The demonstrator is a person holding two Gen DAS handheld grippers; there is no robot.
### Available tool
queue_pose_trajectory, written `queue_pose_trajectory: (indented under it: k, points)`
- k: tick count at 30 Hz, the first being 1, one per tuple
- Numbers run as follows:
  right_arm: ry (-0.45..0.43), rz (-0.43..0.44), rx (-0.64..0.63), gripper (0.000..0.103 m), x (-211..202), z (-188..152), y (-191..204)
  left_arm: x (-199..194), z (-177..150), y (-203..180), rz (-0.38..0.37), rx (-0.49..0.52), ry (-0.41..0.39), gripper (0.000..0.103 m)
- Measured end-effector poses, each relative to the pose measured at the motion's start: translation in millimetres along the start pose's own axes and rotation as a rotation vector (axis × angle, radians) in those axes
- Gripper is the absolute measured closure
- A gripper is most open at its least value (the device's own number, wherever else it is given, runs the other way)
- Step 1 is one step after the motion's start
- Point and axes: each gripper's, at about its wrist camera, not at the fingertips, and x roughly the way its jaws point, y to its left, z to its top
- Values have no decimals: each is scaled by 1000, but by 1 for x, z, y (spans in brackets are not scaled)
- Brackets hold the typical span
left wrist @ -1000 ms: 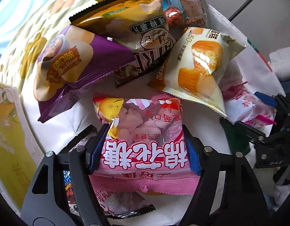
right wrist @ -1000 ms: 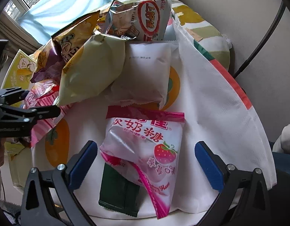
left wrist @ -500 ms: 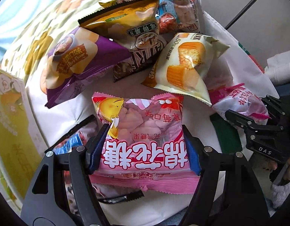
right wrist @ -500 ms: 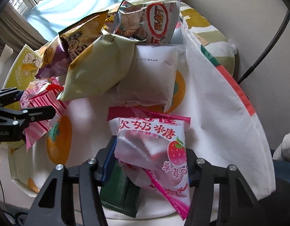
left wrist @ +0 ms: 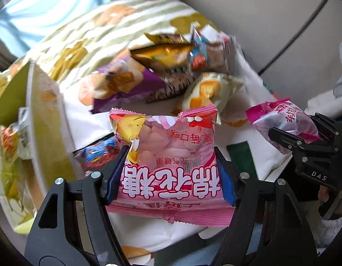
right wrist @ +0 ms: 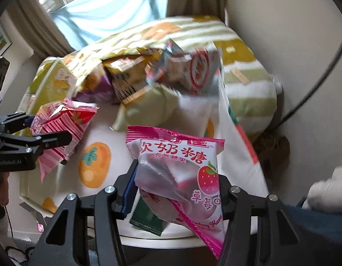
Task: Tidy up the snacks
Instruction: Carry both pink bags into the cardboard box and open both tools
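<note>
My left gripper [left wrist: 171, 175] is shut on a pink marshmallow bag [left wrist: 168, 155] and holds it above the table; it also shows in the right wrist view [right wrist: 60, 128]. My right gripper [right wrist: 177, 188] is shut on a pink-and-white strawberry candy bag [right wrist: 179, 173], lifted off the cloth; that bag also shows at the right of the left wrist view [left wrist: 281, 119]. A heap of snack bags lies beyond: purple [left wrist: 117, 86], yellow [left wrist: 164, 55], pale cake bag [left wrist: 206, 93].
A dark green packet [right wrist: 146, 219] lies on the white fruit-print cloth [right wrist: 95, 166] below the right gripper. A yellow-green box [left wrist: 35, 115] holding snacks stands at the left. A blue-red packet [left wrist: 97, 153] lies beside it. A striped cushion [right wrist: 237, 55] and wall are behind.
The right gripper closed on the strawberry candy bag and lifted it. Both grippers rose and drew back from the heap with their bags; the box at left came into view.
</note>
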Motion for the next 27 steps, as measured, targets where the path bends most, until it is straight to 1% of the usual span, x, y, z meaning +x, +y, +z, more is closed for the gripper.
queue_pose_trajectory:
  k: [3,6,9,13,16,20,25,27]
  points:
    - [-33,30,-59,51,-10,21,11,-26,-2,8,14,-57,-52,35]
    - [-74,62,-133,51,-22,42,36,-54,-4,26,46,-104,-118,35]
    - [-112,108,-201,51,-30,63,70,-78,-6,53,79,-156,-177,35]
    - [-148,153,-283,51,-34,83,120,-108,-18,103,121,-236,-237,35]
    - [-158,199,-322,51,-32,97,160,-123,-27,138,148,-280,-253,35]
    - [-160,249,-354,51,-21,111,213,-133,-47,190,192,-338,-243,35]
    - [-140,291,-382,51,3,121,271,-127,-72,249,222,-388,-205,35]
    - [-127,298,-385,51,12,123,288,-120,-79,264,218,-394,-188,35]
